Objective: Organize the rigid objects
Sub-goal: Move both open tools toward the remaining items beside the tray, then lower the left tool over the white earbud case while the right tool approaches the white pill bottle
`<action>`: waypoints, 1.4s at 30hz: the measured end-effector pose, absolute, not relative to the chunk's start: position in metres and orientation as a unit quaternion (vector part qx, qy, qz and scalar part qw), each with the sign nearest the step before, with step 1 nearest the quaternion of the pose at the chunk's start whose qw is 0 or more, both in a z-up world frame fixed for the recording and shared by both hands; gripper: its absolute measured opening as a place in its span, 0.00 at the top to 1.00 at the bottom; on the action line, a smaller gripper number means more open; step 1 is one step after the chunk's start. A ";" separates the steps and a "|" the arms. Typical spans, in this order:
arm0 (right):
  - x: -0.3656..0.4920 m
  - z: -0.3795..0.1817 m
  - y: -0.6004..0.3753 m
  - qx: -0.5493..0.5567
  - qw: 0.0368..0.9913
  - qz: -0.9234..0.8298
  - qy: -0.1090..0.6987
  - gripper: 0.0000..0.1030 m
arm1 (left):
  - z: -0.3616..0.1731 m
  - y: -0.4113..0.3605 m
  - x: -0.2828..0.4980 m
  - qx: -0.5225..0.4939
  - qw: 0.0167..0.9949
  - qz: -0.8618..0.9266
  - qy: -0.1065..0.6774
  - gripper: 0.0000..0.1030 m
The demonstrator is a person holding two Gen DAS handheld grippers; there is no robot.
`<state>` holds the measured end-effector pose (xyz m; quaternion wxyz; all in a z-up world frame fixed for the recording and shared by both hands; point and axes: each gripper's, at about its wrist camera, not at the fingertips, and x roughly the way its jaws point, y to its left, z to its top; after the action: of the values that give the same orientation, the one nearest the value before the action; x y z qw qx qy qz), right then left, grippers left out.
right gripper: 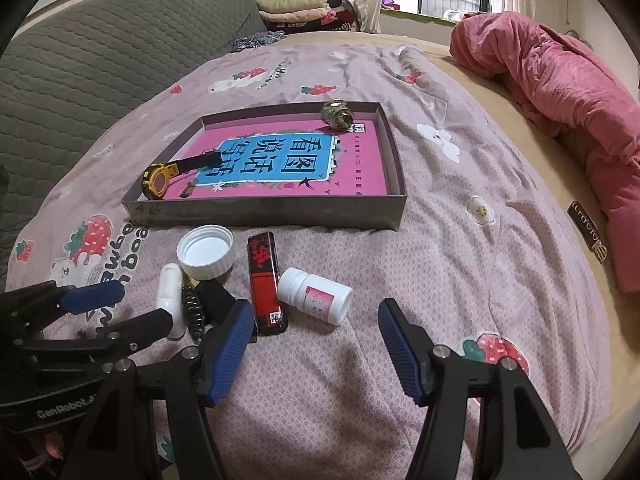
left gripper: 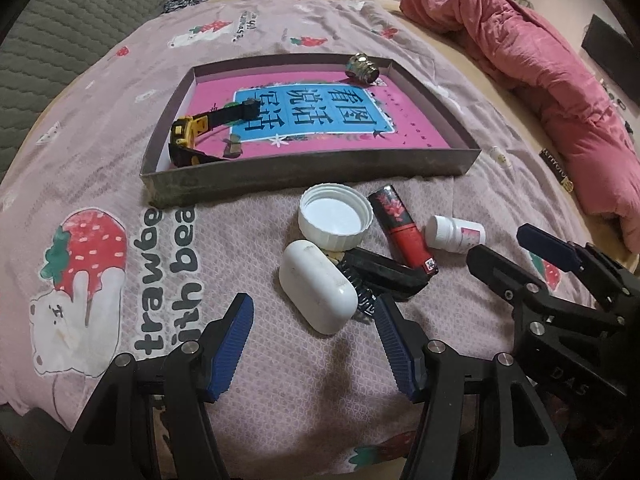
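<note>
A white earbud case [left gripper: 316,292] lies on the bedsheet right at the tips of my open left gripper [left gripper: 314,306]; the pads are not touching it. Beside the case are a white screw cap [left gripper: 336,220], a black spring clip [left gripper: 380,272], a red-and-black tube [left gripper: 404,228] and a small white pill bottle [right gripper: 316,296]. My right gripper [right gripper: 314,308] stands open just short of the bottle. Behind them is a shallow cardboard tray [left gripper: 304,168] holding a pink book, a yellow-and-black watch [left gripper: 188,136] and a metal threaded piece [left gripper: 362,66].
A bunched pink quilt [left gripper: 540,80] lies along the right side of the bed, over the tan mattress edge. A grey quilted backrest [right gripper: 100,60] rises at the left. Folded clothes [right gripper: 296,8] are stacked at the far end by the window.
</note>
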<state>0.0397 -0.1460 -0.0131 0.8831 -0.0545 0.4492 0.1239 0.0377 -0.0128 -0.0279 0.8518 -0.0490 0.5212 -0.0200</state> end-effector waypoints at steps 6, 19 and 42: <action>0.041 -0.015 -0.146 -0.054 0.882 0.122 0.451 0.38 | -0.038 -0.013 0.042 -0.049 0.848 -0.010 0.527 0.37; 0.043 -0.025 -0.147 -0.055 0.877 0.119 0.462 0.38 | -0.040 -0.002 0.041 -0.060 0.845 -0.004 0.531 0.37; 0.049 -0.032 -0.151 -0.039 0.875 0.112 0.469 0.38 | -0.050 0.018 0.042 -0.096 0.833 0.009 0.544 0.36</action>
<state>0.0488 -0.1513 -0.0319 0.8752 -0.0389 0.4692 0.1115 0.0425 0.0182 -0.0499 0.8334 -0.0956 0.5442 0.0095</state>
